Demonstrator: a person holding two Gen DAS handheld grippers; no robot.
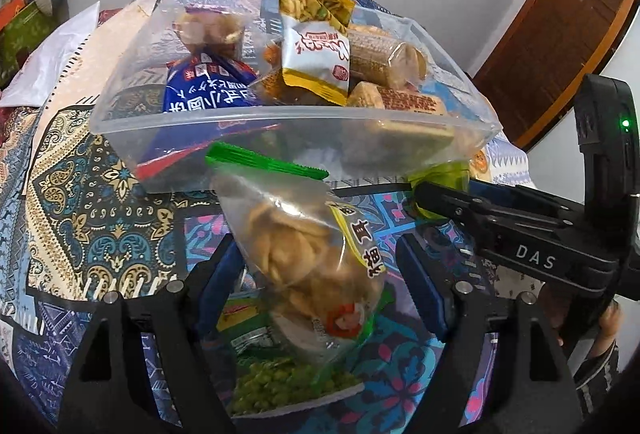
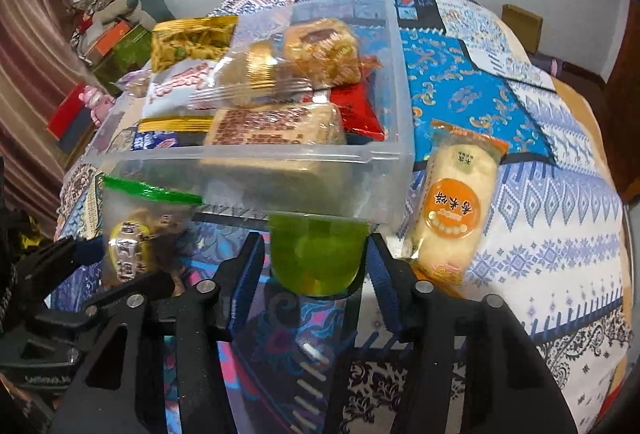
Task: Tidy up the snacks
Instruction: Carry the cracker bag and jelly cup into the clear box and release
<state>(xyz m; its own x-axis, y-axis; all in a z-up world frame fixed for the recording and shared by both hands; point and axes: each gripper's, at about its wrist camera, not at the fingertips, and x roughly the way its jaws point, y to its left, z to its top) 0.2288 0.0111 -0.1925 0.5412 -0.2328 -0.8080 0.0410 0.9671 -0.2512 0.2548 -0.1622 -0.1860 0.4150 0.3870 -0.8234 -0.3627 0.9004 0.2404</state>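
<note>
Two handheld grippers each carry a snack toward a clear plastic box already part-filled with packets, on a patterned quilt.

On the left, the left gripper (image 1: 320, 270) has its blue-padded fingers (image 1: 426, 286) on either side of a clear bag of fried chips (image 1: 308, 254) with a green sealed top; it seems to grip the bag, which is held up just in front of the clear plastic box (image 1: 280, 122). To the right, the right gripper (image 2: 316, 262) is closed on a green jelly cup (image 2: 318, 254), just below the box's near wall. Far right, a wrapped rice cracker (image 2: 456, 202) lies on the quilt (image 2: 560, 234) beside the box. The step in hand looks like loading snacks. Next, each item likely needs lifting over the near rim and releasing among the packets inside.
</note>
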